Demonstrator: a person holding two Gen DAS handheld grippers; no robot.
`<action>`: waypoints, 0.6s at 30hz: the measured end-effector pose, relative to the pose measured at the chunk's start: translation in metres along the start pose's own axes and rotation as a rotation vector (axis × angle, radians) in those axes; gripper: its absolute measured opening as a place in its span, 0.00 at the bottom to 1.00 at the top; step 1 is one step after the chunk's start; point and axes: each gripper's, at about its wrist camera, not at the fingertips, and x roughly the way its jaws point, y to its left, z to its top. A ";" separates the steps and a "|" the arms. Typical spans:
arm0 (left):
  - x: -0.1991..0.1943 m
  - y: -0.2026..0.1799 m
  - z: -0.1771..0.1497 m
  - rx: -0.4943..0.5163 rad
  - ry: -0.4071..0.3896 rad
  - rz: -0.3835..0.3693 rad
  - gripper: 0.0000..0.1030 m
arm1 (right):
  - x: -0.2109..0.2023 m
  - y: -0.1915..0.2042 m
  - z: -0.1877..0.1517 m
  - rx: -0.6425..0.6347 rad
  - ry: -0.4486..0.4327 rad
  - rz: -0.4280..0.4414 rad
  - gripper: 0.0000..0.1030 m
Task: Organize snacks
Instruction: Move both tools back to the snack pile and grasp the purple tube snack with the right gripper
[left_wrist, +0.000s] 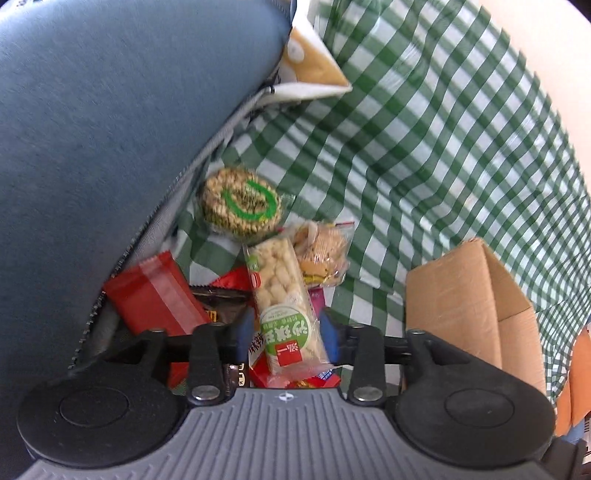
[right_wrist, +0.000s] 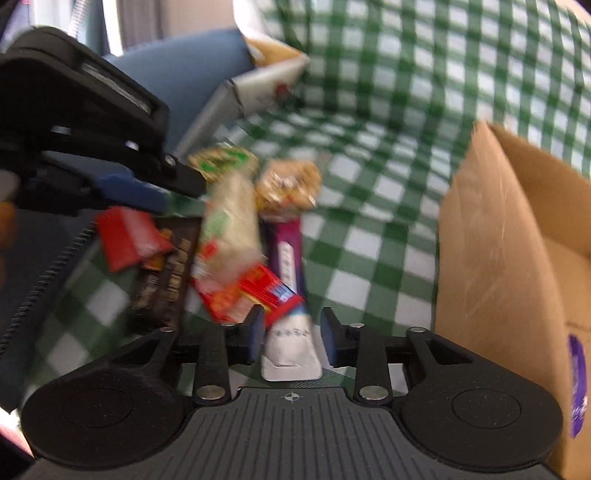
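Note:
A heap of snacks lies on the green checked cloth (left_wrist: 406, 147). My left gripper (left_wrist: 288, 334) is open, and a pale rice-cracker bar with a green label (left_wrist: 280, 284) lies lengthwise between its blue pads. Behind the bar sit a round noodle snack with a green ring (left_wrist: 240, 205) and a bag of biscuits (left_wrist: 321, 254); a red packet (left_wrist: 155, 295) lies to the left. My right gripper (right_wrist: 291, 334) is open around the white end of a purple-and-white packet (right_wrist: 290, 343) that rests on the cloth. A red wrapper (right_wrist: 255, 291) overlaps that packet. The right wrist view is blurred.
An open cardboard box (left_wrist: 454, 295) (right_wrist: 498, 258) stands to the right of the heap. A blue zipped fabric case (left_wrist: 92, 147) rises on the left, with a yellow-and-white carton (left_wrist: 314, 62) behind it. The left gripper's fingers (right_wrist: 129, 188) hang over the heap's left side.

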 end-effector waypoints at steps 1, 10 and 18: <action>0.004 -0.001 0.000 0.002 0.009 0.003 0.49 | 0.006 -0.002 0.000 0.015 0.026 -0.001 0.38; 0.037 -0.016 0.000 0.024 0.070 0.054 0.68 | 0.026 -0.001 -0.004 0.021 0.051 0.025 0.41; 0.054 -0.022 -0.001 0.050 0.112 0.084 0.66 | 0.021 0.005 -0.006 -0.028 0.029 0.048 0.25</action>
